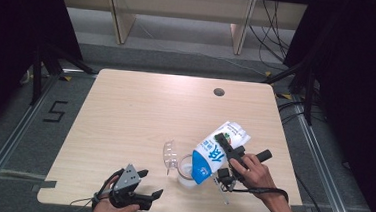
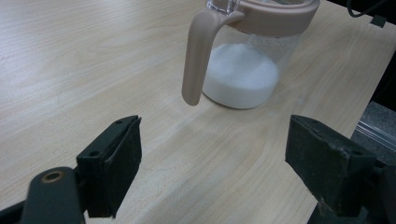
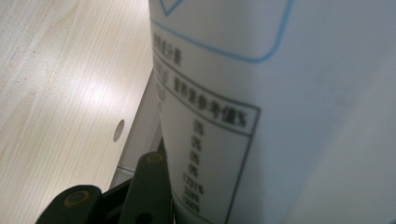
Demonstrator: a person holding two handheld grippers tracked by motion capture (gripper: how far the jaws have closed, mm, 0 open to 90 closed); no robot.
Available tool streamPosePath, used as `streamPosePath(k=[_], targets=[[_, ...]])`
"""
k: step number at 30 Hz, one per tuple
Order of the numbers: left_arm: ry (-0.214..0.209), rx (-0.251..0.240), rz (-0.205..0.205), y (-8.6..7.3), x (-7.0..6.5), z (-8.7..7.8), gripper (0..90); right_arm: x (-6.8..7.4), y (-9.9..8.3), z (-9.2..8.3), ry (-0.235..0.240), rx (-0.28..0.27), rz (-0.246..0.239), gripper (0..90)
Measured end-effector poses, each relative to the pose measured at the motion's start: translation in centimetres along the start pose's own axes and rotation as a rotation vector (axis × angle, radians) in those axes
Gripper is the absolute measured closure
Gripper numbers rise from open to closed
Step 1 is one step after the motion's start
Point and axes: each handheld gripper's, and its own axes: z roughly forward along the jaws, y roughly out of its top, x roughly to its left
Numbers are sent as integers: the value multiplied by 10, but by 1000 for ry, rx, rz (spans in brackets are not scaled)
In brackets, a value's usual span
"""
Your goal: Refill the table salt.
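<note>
**Carton tipped over the jug**

The pale wooden bench (image 1: 124, 126) carries everything, with a small round cable hole (image 1: 219, 92) near its far edge. Largest on it is the blue and white drink carton (image 1: 216, 151), held off the surface and tilted steeply, its lower blue end over the mouth of the clear plastic jug (image 2: 243, 70) toward the bench's near right. The jug has a beige rim and handle (image 2: 198, 56), stands upright on the bench and holds a layer of white liquid at its bottom; its clear lid (image 1: 170, 154) is flipped open on its left side. The right gripper (image 1: 227, 161) has its jaws clamped on the carton's sides, the printed panel pressed against one black jaw. The left gripper (image 2: 212, 163), near the bench's front edge, has its jaws spread wide apart with nothing between them, pointing at the jug.
</note>
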Motion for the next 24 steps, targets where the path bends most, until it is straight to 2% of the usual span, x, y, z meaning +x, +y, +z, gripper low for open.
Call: streamPosePath(k=[1,2,5,9,11,12,15,16,19,21,22,24], targets=[[7,6,-6,0,0,-1,183,0,0,0,-1,1,1,667],[6,5,5,0,0,-1,183,0,0,0,1,2,-4,667],[0,3,-9,0,-1,0,183,1,0,-1,0,8,10,668],[8,5,-10,0,-1,-1,183,0,0,0,0,2,-1,670],[4,4,5,0,0,-1,183,0,0,0,0,3,-3,670],[5,2,-11,0,-1,0,183,0,0,0,-1,4,-3,670],[-3,2,11,0,0,0,183,0,0,0,-1,4,-3,671],[1,1,-11,0,-1,0,183,0,1,-1,1,10,-5,671],[8,5,-1,0,0,-1,183,0,0,-1,-1,6,-3,672],[7,4,0,0,0,-1,183,-1,1,0,-4,-1,-33,673],[5,2,-11,0,-1,0,183,0,0,0,0,4,-17,673],[0,2,-10,0,0,0,183,0,0,0,0,4,-15,674]])
